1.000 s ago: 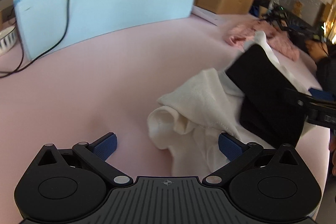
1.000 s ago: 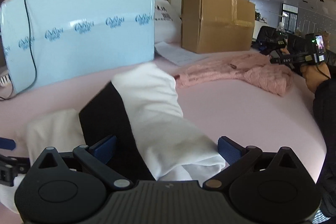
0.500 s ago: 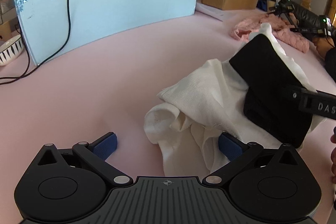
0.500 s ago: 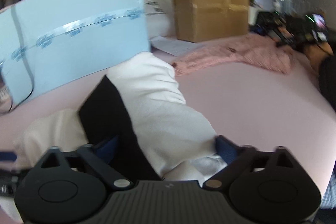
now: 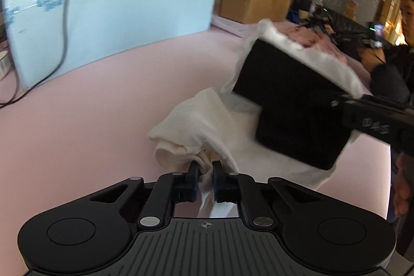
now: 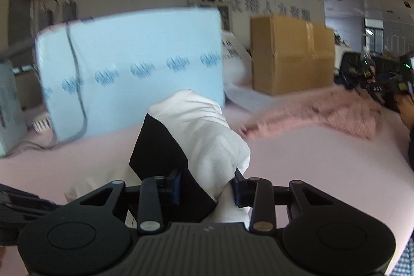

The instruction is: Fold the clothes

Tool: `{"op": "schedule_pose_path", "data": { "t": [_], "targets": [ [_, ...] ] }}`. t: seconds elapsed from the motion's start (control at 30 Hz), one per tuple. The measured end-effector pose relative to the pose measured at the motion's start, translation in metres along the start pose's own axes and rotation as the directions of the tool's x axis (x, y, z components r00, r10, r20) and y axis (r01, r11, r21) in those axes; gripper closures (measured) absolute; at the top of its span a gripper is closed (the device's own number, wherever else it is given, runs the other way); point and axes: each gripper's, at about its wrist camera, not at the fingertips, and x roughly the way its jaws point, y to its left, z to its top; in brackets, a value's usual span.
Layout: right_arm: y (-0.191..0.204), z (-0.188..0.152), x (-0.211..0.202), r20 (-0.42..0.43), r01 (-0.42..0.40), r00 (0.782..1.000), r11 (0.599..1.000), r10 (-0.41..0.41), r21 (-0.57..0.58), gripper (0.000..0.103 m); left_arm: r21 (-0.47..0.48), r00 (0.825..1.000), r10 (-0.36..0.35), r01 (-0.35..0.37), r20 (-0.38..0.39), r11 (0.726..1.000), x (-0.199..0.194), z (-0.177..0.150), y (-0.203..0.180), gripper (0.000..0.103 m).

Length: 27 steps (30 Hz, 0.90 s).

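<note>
A white garment [image 5: 201, 120] with a black panel [image 5: 292, 105] lies bunched on the pink table [image 5: 90, 120]. My left gripper [image 5: 205, 170] is closing, and its pads pinch a crumpled white fold at the near end. My right gripper [image 6: 207, 186] is closing too, with the black and white cloth [image 6: 204, 136] packed between its fingers and pressed by the pads. That end hangs raised above the table. In the left wrist view the right gripper's black casing [image 5: 375, 120] shows at the right, behind the black panel.
A light blue foam board [image 5: 116, 4] with a black cable [image 5: 64, 17] across it stands at the back. A cardboard box [image 6: 289, 56] and a pink knitted garment [image 6: 323, 113] lie beyond. A person's dark sleeve [image 5: 388, 79] is at the far right.
Both grippers went from wide open to closed on the garment. The right one has lifted its end, so the black panel now stands higher and tilted.
</note>
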Motion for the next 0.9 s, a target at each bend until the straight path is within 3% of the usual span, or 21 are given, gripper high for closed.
{"op": "schedule_pose_path", "data": {
  "t": [0.13, 0.23, 0.4, 0.5, 0.63, 0.77, 0.87, 0.9],
  "targets": [
    [0.035, 0.023, -0.019, 0.086, -0.073, 0.993, 0.994, 0.079, -0.076, 0.065, 0.011, 0.998, 0.042, -0.043, 0.045, 0.999, -0.033, 0.003, 0.015, 0.093],
    [0.065, 0.04, -0.027, 0.121, -0.163, 0.977, 0.979, 0.178, -0.124, 0.064, -0.005, 0.994, 0.066, -0.065, 0.085, 0.998, -0.07, 0.001, 0.039, 0.093],
    [0.124, 0.061, -0.024, 0.098, -0.365, 0.917, 0.913, 0.386, -0.18, 0.064, -0.102, 0.986, 0.123, -0.113, 0.108, 0.988, -0.135, -0.021, 0.095, 0.093],
    [0.182, 0.066, -0.011, 0.046, -0.496, 0.853, 0.836, 0.519, -0.233, 0.064, -0.112, 0.979, 0.183, -0.172, 0.094, 0.979, -0.168, -0.046, 0.118, 0.094],
    [0.276, 0.061, 0.017, -0.107, -0.679, 0.728, 0.693, 0.677, -0.243, 0.064, -0.144, 0.969, 0.244, -0.235, 0.047, 0.961, -0.203, -0.082, 0.142, 0.094],
    [0.365, 0.035, 0.044, -0.309, -0.8, 0.599, 0.563, 0.739, -0.204, 0.064, -0.215, 0.964, 0.263, -0.263, -0.029, 0.941, -0.228, -0.111, 0.163, 0.095],
    [0.418, 0.007, 0.059, -0.437, -0.833, 0.544, 0.525, 0.716, -0.177, 0.064, -0.246, 0.955, 0.283, -0.297, -0.093, 0.922, -0.236, -0.128, 0.174, 0.095],
    [0.43, -0.001, 0.06, -0.445, -0.83, 0.548, 0.528, 0.708, -0.182, 0.063, -0.253, 0.949, 0.293, -0.313, -0.113, 0.916, -0.235, -0.132, 0.177, 0.094]
  ]
}}
